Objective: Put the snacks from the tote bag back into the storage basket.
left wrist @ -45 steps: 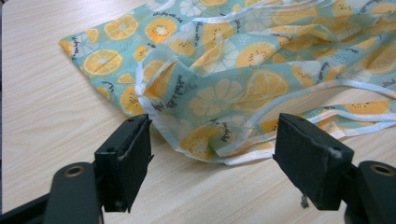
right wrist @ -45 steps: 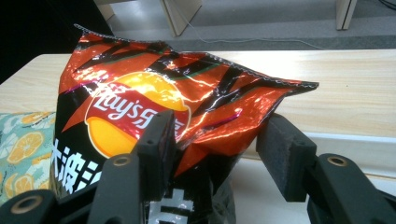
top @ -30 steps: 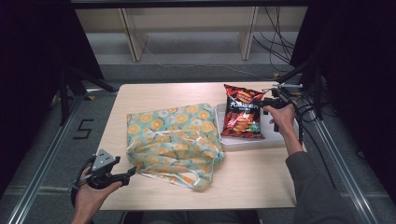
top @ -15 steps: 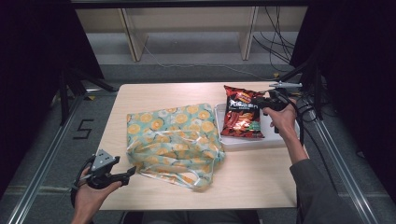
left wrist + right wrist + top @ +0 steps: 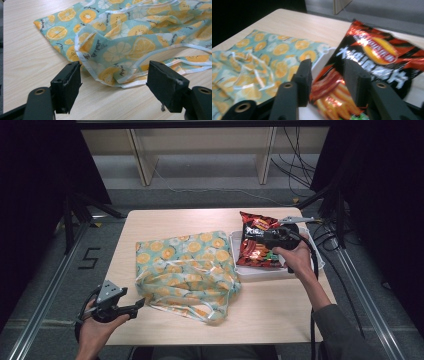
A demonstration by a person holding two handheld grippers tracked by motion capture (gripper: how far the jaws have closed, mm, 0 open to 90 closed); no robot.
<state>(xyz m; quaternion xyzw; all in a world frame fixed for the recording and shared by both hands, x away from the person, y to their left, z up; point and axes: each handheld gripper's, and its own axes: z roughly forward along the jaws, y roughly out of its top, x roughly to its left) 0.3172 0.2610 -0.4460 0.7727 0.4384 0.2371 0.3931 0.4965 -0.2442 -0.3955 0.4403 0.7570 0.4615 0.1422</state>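
Note:
A red and black chip bag lies in a white tray at the right of the table. My right gripper reaches over it from the right. In the right gripper view its jaws have just been opening and stand apart, with the chip bag's left edge between them; the pads do not clearly press on it. A teal tote bag with an orange-slice print lies crumpled mid-table. My left gripper is open at the front left corner, its jaws facing the tote's hem and handle.
The tray's white wall stands between the tote and the chip bag. Bare tabletop runs along the far side and the front right. Cables trail off the table's right edge. Metal frame rails flank the table.
The right gripper has moved left over the chip bag, and its jaws closed then parted again. The left gripper and the tote have stayed put.

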